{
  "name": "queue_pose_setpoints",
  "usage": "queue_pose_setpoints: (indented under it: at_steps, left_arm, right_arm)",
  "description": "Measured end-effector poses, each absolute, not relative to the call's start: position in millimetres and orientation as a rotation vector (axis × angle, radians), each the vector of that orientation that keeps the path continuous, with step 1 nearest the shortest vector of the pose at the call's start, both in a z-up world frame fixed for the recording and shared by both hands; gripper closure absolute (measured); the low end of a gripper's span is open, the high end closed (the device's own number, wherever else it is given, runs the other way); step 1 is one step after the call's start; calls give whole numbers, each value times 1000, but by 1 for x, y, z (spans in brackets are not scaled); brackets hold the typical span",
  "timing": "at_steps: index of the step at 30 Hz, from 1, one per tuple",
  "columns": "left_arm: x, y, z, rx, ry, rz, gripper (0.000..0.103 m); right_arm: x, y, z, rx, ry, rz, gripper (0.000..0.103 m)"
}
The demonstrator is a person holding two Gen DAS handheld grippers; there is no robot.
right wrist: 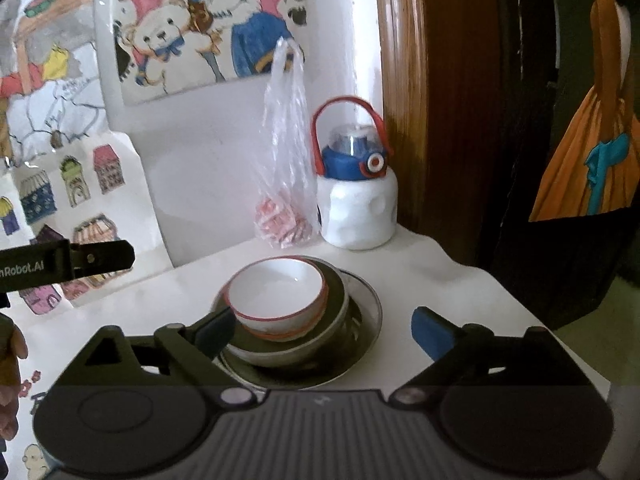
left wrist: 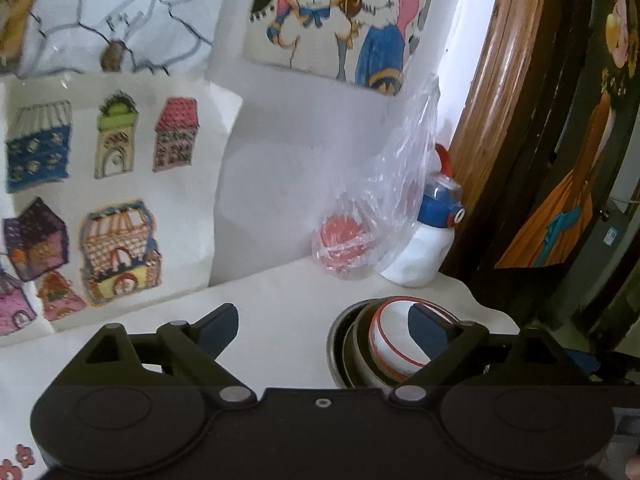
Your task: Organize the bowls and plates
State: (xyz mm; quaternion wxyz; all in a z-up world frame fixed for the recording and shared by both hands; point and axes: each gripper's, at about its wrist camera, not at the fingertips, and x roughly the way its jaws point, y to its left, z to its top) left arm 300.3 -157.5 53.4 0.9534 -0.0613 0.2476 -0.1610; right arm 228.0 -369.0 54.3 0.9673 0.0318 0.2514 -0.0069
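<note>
A white bowl with a red rim [right wrist: 276, 292] sits nested in a metal bowl [right wrist: 338, 316], which rests on a metal plate [right wrist: 370, 308] on the white table [right wrist: 440, 280]. My right gripper [right wrist: 325, 332] is open, above the near side of this stack, with nothing between its fingers. In the left wrist view the same white bowl [left wrist: 390, 340] and metal plate [left wrist: 334, 344] lie at lower right. My left gripper [left wrist: 326, 330] is open and empty, its right finger [left wrist: 432, 330] in front of the bowl. One left finger [right wrist: 104, 258] shows at the left of the right wrist view.
A thin plastic bag [right wrist: 286, 184] with something red in it and a white, blue and red water bottle [right wrist: 356, 200] stand behind the stack by the wall. A brown wooden door frame [right wrist: 404, 120] rises at the right. Coloured drawings [left wrist: 100, 200] lean at the left. The table edge [right wrist: 560, 340] is at the right.
</note>
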Motion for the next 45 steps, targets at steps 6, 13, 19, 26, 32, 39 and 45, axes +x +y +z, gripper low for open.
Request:
queue_pose_setpoints:
  at_steps: [6, 13, 19, 26, 32, 39, 45]
  left_arm:
    - [275, -140, 66, -128, 463, -324, 5]
    - [242, -117, 79, -126, 412, -323, 1]
    - [210, -96, 84, -108, 375, -326, 1]
    - [175, -66, 87, -90, 324, -310, 1]
    - [150, -44, 85, -75, 296, -296, 1]
    - [123, -24, 79, -62, 267, -284, 1]
    - [101, -12, 69, -54, 254, -281, 1]
  right_arm:
    - [200, -357, 69, 74, 450, -22, 0]
    - [168, -339, 77, 90, 401, -24, 0]
    - [141, -321, 80, 101, 366, -19, 0]
    - [110, -297, 82, 86, 327, -11, 0]
    - [87, -279, 82, 83, 305, 6, 0]
    - [61, -261, 77, 68, 278, 14, 0]
    - [42, -242, 68, 44, 262, 9, 0]
